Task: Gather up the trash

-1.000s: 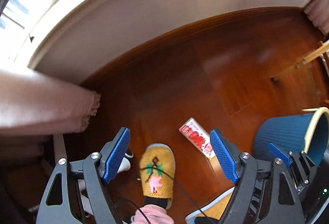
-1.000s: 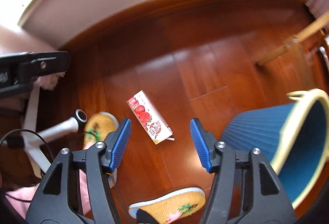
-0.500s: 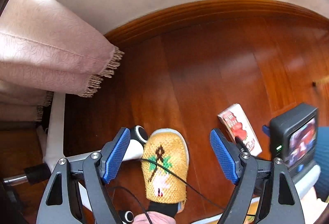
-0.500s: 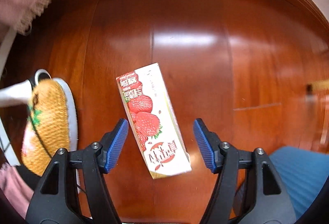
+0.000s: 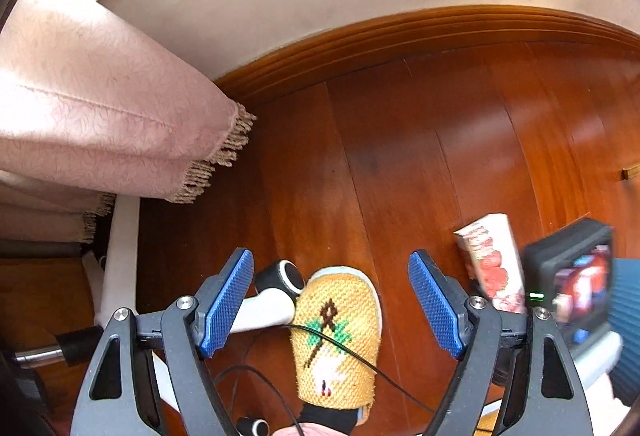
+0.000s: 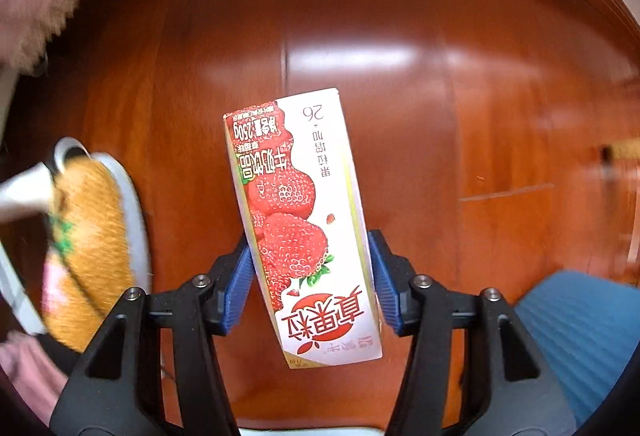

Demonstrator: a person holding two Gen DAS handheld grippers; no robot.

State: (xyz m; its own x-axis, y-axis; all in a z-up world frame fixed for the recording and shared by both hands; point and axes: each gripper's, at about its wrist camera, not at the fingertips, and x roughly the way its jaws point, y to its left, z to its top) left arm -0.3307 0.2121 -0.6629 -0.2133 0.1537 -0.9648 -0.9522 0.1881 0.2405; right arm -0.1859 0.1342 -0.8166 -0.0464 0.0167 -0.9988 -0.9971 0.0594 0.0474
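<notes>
While clamped around strawberry milk carton (image 6: 304, 236), right gripper (image 6: 312, 276) jaws | left gripper (image 5: 332, 308) jaws wide

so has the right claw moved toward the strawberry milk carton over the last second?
Yes. The right claw has closed in along the wooden floor; its blue pads now flank the strawberry milk carton.

Your carton (image 6: 304, 228) lies on the floor (image 6: 420, 108) between the right gripper's (image 6: 310, 280) jaws; slipper (image 6: 94, 248) to its left, bin (image 6: 584, 336) to its right.
</notes>
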